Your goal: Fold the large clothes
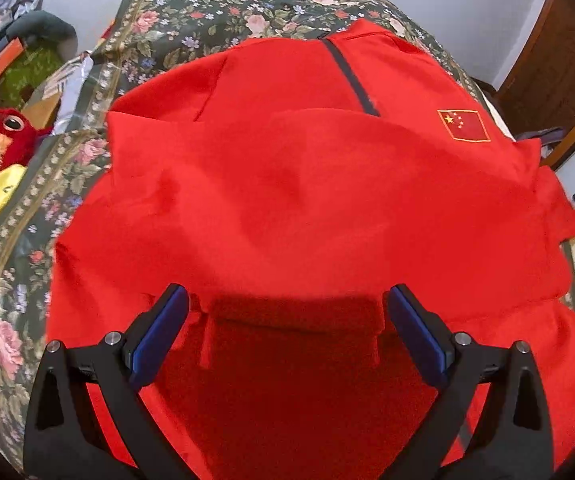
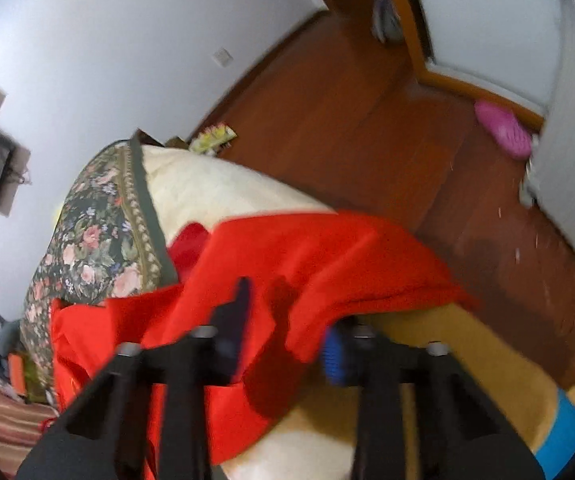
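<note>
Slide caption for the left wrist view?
Open left gripper poised over red jacket spread on floral bedspread.

Left wrist cam looks steeply down, close over the red jacket (image 1: 307, 200); right cam's tilted at the bed edge (image 2: 223, 184), sharing both.

Right gripper (image 2: 287, 320) motion-blurred, red jacket (image 2: 307, 252) hem smeared, bed (image 1: 7, 280) edge cropped.

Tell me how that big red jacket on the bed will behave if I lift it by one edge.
The red zip-front jacket will probably go floppy: it already lies in soft folds on the floral bedspread. One-edge lifting would likely let the rest sag and drag. Where it hangs off the mattress corner, it may slide toward the floor.
</note>
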A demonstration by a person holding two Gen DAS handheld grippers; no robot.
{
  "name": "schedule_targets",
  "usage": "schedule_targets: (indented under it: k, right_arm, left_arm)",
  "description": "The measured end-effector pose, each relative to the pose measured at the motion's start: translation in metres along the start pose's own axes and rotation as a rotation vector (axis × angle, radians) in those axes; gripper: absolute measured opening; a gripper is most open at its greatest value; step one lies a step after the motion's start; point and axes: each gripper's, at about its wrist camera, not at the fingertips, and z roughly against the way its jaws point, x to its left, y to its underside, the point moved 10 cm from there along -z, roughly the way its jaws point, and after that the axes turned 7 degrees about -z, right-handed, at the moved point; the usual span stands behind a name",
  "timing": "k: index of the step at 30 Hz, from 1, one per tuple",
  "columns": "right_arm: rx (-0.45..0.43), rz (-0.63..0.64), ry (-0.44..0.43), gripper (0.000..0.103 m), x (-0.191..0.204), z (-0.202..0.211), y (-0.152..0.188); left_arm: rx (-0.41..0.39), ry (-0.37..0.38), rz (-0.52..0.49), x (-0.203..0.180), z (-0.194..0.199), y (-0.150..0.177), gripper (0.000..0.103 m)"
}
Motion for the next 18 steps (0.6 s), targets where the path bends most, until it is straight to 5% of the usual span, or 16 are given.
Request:
schedule_targets:
  k: [10, 14, 18]
  right_arm:
    - [-0.218, 0.311, -0.175, 0.009, 0.121, 0.096, -0.001]
    - [-0.259, 0.495, -0.284, 0.009, 0.186, 0.139, 0.032]
    - [-0.202, 0.662, -0.364, 0.009, 0.233, 0.152, 0.085]
  left_arm:
    - [-0.072, -0.044, -0.029, 0.021, 0.031, 0.004, 0.100]
    - [-0.104, -0.041, -0.058, 0.018, 0.044, 0.003, 0.100]
    - [-0.139, -0.040, -0.084, 0.018, 0.059, 0.004, 0.100]
